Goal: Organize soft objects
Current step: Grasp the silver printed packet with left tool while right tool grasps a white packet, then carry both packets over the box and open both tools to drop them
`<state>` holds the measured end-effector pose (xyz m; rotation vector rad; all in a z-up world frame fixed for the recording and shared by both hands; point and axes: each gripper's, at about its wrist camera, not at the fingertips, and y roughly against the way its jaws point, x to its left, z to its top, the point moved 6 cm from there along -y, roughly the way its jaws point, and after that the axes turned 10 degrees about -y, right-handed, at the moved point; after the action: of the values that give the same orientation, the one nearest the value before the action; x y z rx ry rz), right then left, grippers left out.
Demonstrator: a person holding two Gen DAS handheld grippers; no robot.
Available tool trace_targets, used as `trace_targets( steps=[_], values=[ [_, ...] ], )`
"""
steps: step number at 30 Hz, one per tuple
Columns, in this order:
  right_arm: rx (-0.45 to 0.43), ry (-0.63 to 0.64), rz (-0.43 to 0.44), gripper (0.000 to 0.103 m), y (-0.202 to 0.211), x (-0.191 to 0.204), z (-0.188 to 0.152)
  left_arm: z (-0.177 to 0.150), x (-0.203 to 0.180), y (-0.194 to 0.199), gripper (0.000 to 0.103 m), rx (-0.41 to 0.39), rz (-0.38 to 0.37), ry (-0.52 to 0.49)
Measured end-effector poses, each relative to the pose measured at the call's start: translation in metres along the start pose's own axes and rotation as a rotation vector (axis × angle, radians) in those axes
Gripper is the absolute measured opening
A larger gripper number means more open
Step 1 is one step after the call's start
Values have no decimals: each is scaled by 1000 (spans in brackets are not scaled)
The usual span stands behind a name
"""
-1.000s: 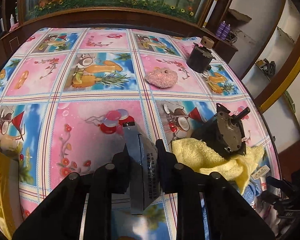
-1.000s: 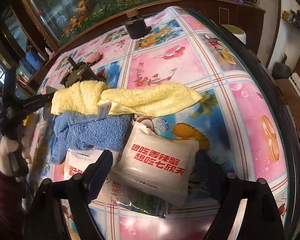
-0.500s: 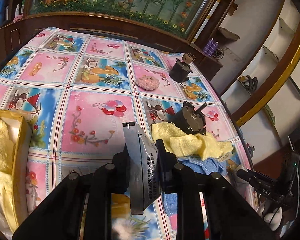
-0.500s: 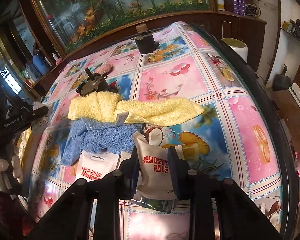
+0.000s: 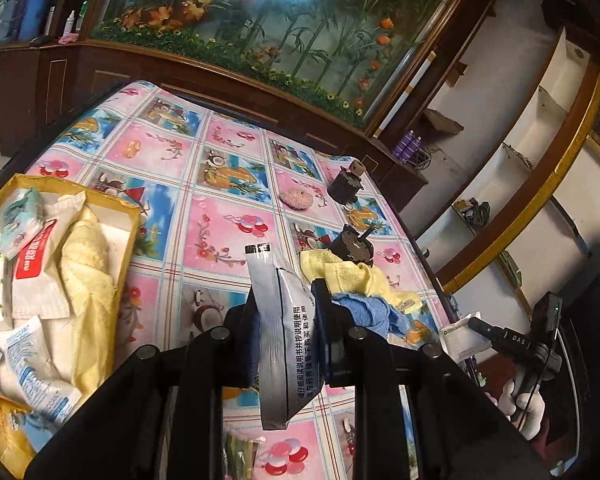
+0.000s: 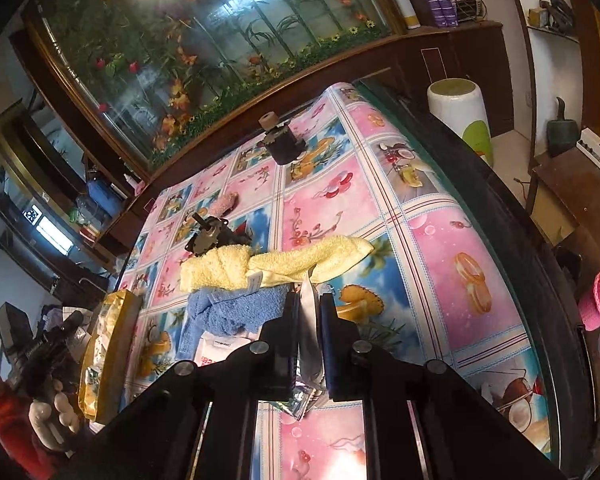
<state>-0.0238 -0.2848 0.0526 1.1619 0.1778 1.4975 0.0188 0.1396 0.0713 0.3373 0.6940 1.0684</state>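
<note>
Above the table (image 5: pixel 228 216), the left gripper (image 5: pixel 286 314) clamps a silver pouch (image 5: pixel 278 336) and the right gripper (image 6: pixel 310 316) pinches another pouch (image 6: pixel 309 344) (both lifted), so carry each level toward the box (image 5: pixel 112 208) at nine o'clock before releasing.

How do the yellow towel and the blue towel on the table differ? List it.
The yellow towel lies on top, stretched long across the table; the blue towel sits beneath it, bunched up. A dark motor rests at the yellow towel's end; none touches the blue towel. Both are terry cloth, outside the box.
</note>
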Motion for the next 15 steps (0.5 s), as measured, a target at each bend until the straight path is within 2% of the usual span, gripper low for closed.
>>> trace_targets(
  steps=[3, 8, 15],
  values=[
    [14, 26, 40, 10, 3, 20, -4, -5, 15, 23, 20, -33, 16, 29],
    [62, 109, 121, 10, -6, 72, -20, -22, 46, 62, 20, -83, 92, 86],
    [204, 230, 274, 10, -41, 169, -64, -55, 83, 89, 20, -75, 200, 137]
  ],
)
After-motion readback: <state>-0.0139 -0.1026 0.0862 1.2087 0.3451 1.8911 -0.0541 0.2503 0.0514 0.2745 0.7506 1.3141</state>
